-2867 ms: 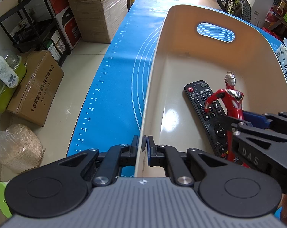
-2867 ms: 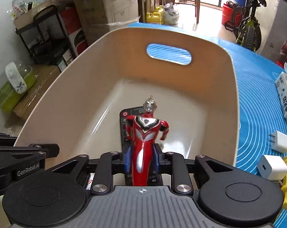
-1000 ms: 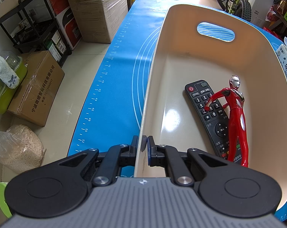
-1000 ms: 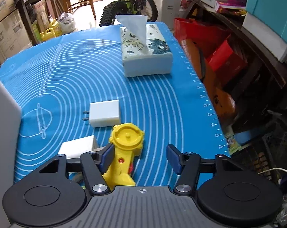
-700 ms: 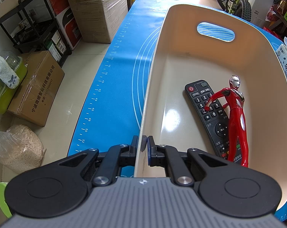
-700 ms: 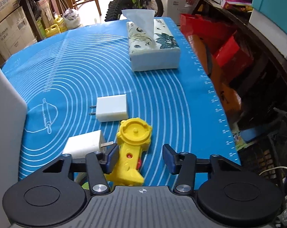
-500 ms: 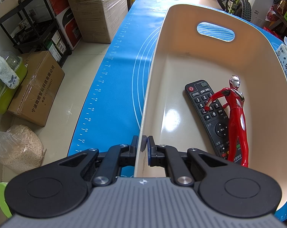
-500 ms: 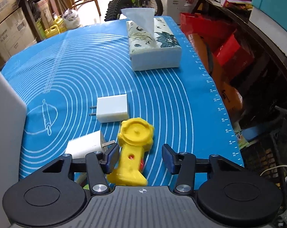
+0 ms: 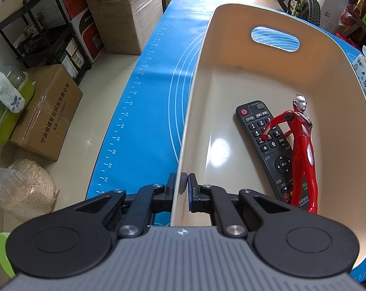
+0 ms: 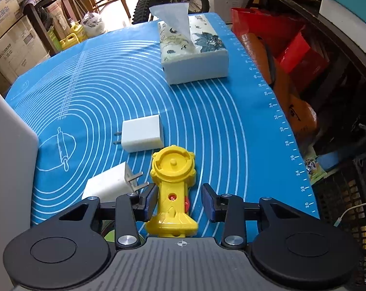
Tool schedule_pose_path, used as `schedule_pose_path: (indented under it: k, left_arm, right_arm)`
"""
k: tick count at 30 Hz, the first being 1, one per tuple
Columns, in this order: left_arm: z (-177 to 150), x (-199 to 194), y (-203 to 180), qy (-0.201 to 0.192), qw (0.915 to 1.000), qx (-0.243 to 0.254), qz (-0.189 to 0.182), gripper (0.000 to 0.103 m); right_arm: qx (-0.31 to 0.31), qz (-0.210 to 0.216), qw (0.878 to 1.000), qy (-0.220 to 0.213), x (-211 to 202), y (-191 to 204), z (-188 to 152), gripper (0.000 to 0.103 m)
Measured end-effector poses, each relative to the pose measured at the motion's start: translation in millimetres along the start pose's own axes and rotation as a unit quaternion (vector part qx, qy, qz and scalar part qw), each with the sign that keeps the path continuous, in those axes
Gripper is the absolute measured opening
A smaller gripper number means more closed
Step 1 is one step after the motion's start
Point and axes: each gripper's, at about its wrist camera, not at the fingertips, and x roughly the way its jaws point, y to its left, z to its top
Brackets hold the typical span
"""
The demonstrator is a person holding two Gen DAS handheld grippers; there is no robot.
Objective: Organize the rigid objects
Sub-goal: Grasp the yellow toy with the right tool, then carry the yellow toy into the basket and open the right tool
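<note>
Lying between closing right hand-held gripper (image 10: 180,200) pads, ungripped: yellow toy (image 10: 173,189).

The bench carries a blue mat (image 10: 231,126); around the yellow toy (image 10: 173,184) lie two white chargers (image 10: 143,135) (image 10: 107,184), a tissue box (image 10: 195,55) beyond, a beige bin (image 9: 267,77) left.

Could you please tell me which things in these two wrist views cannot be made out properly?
- Left wrist view: the remote's lower end lies under the red figure.
- Right wrist view: the yellow toy's base is hidden behind the right gripper; its left pad touches the toy, its right pad stands clear.
- Right wrist view: the nearer charger's body is partly covered likewise.
</note>
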Motion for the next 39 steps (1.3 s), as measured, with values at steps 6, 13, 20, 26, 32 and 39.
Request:
schedule_pose_path:
  k: [6, 13, 20, 26, 32, 39]
  left_arm:
    - [0, 0, -1, 0.0, 1.0, 0.001, 0.0, 0.01]
    - [0, 0, 0, 0.0, 1.0, 0.0, 0.0, 0.011]
    - [0, 0, -1, 0.0, 1.0, 0.001, 0.001, 0.011]
    - [0, 0, -1, 0.0, 1.0, 0.001, 0.001, 0.01]
    - [0, 0, -1, 0.0, 1.0, 0.001, 0.001, 0.01]
    - [0, 0, -1, 0.0, 1.0, 0.001, 0.001, 0.01]
  right_arm:
    - [-0.019, 0.004, 1.0, -0.003, 6, 7, -4, 0.037]
    - [-0.023, -0.017, 0.999, -0.027, -7, 5, -6, 0.036]
    - [-0.022, -0.015, 0.997, -0.066, -37, 13, -9, 0.036]
    - [-0.047, 0.011, 0.994, -0.098, -68, 44, -13, 0.036]
    - [-0.09, 0.054, 0.985, -0.134, -98, 92, -15, 0.036]
    - [-0.126, 0.116, 0.973, -0.155, -116, 150, -14, 0.036]
